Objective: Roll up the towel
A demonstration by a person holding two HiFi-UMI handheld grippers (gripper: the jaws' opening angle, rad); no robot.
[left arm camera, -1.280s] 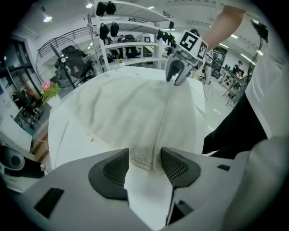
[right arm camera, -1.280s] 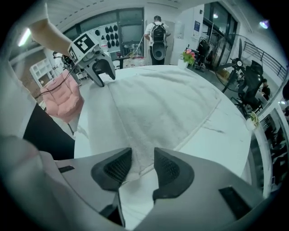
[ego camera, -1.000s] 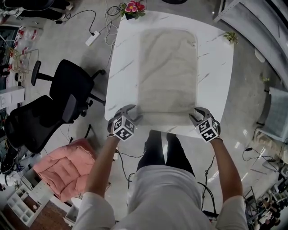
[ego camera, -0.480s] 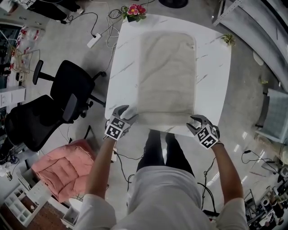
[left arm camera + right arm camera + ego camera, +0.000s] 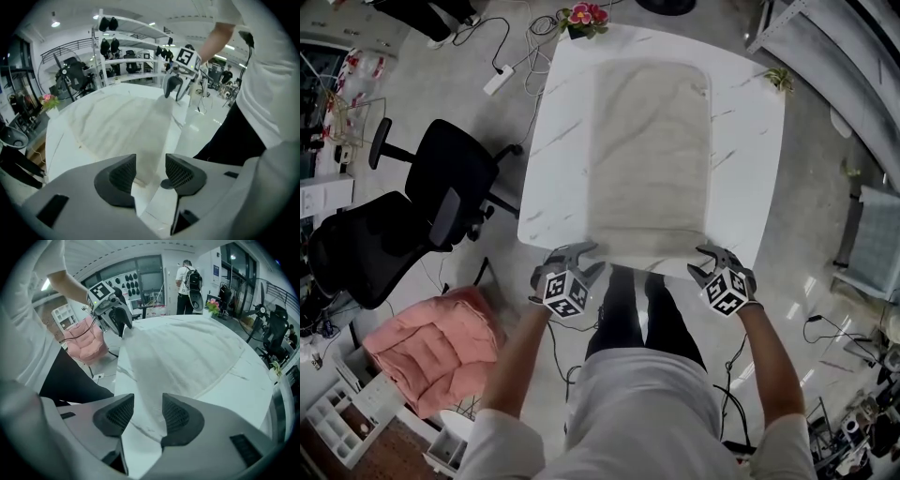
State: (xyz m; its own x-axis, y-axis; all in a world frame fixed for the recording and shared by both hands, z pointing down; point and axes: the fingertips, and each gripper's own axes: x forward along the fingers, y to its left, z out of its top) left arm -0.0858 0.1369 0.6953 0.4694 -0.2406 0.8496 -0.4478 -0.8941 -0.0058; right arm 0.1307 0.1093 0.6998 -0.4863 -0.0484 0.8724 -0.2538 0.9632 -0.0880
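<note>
Two claws, one towel. The beige, soft cloth towel [image 5: 652, 150] lies flat, not yet rolled, on the white marble-look tabletop [image 5: 750, 122]. Its long side runs away from the person and its near short edge sits at the tabletop's near edge.

The left claw [image 5: 574, 258] is at the near left corner of the towel. Its jaws are apart and have just been closing. In the left gripper view [image 5: 150, 164] the towel's corner shows between the pads, which are not pressing on it, so nothing is gripped.

The right claw [image 5: 710, 261] is at the near right corner. Its jaws are spread and have just been opening. In the right gripper view [image 5: 147, 411] the towel edge shows in the gap, loose and released.

Handling (judgement): the towel looks light, limp and not fragile. It will sag and wrinkle, and may slide on the smooth top. Best to pinch the two near corners at the hem and keep both sides even, or the roll will skew. Roll away from the body.

Containers: a small pot of pink flowers [image 5: 584, 17] stands at the far left corner of the tabletop, well apart from the towel. A small green plant [image 5: 781, 78] sits at the far right edge; I cannot tell if it has a pot.
</note>
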